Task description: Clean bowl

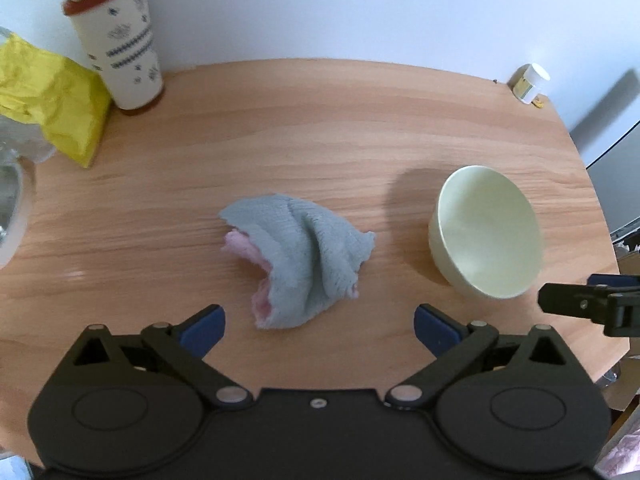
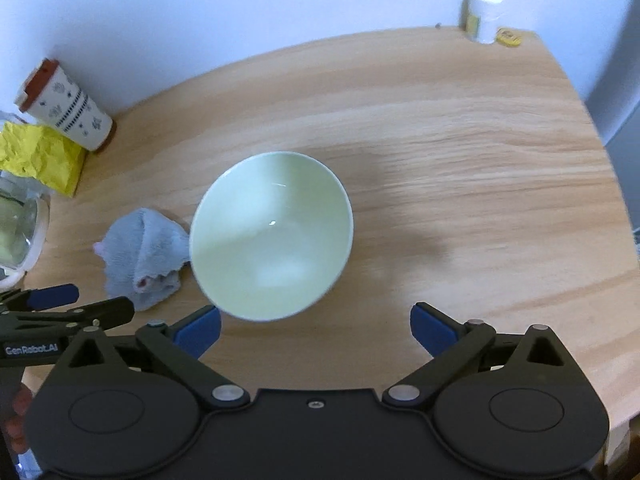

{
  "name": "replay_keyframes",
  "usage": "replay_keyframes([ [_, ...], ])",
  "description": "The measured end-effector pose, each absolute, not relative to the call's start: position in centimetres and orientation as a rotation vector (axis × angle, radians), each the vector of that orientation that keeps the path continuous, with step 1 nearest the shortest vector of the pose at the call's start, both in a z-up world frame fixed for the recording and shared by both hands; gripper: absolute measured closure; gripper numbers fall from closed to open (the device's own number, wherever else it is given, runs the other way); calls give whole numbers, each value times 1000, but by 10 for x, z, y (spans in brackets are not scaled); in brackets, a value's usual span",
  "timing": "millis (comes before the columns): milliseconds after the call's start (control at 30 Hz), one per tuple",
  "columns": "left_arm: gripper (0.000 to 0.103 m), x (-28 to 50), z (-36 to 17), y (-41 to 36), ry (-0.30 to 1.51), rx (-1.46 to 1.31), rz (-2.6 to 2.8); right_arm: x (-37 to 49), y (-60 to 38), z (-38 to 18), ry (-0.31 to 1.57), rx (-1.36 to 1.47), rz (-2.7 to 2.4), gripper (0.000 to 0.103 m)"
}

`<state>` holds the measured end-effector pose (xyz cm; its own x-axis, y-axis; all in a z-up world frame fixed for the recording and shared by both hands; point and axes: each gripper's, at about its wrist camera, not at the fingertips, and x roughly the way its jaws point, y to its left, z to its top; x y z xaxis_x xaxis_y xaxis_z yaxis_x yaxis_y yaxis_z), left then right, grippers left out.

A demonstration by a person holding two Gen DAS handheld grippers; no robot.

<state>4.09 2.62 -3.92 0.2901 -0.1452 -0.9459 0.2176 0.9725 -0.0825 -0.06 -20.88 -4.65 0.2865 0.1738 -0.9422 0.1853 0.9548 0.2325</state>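
Observation:
A pale green bowl (image 1: 488, 232) (image 2: 272, 236) stands upright on the wooden table, with nothing in it. To its left lies a crumpled grey and pink cloth (image 1: 300, 264) (image 2: 144, 256), close to the bowl's side. My left gripper (image 1: 319, 326) hovers above the cloth, wide open, nothing between its blue pads. My right gripper (image 2: 316, 330) hangs over the bowl's near rim, also wide open and holding nothing. The right gripper's finger (image 1: 576, 304) shows at the right edge of the left wrist view; the left gripper's fingers (image 2: 60, 304) show at the left edge of the right wrist view.
A white travel cup with a red lid (image 1: 116, 40) (image 2: 64, 112) and a crumpled yellow bag (image 1: 52, 100) (image 2: 40, 156) sit at the back left. A glass container (image 2: 16, 232) stands at the left edge. A small white jar (image 1: 530, 82) (image 2: 482, 14) is at the back right corner.

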Motion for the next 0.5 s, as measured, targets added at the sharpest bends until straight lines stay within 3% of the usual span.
replay_keyframes([
  [500, 0, -31, 53, 2, 1130, 18, -166, -52, -208, 36, 1156, 284, 12, 1],
])
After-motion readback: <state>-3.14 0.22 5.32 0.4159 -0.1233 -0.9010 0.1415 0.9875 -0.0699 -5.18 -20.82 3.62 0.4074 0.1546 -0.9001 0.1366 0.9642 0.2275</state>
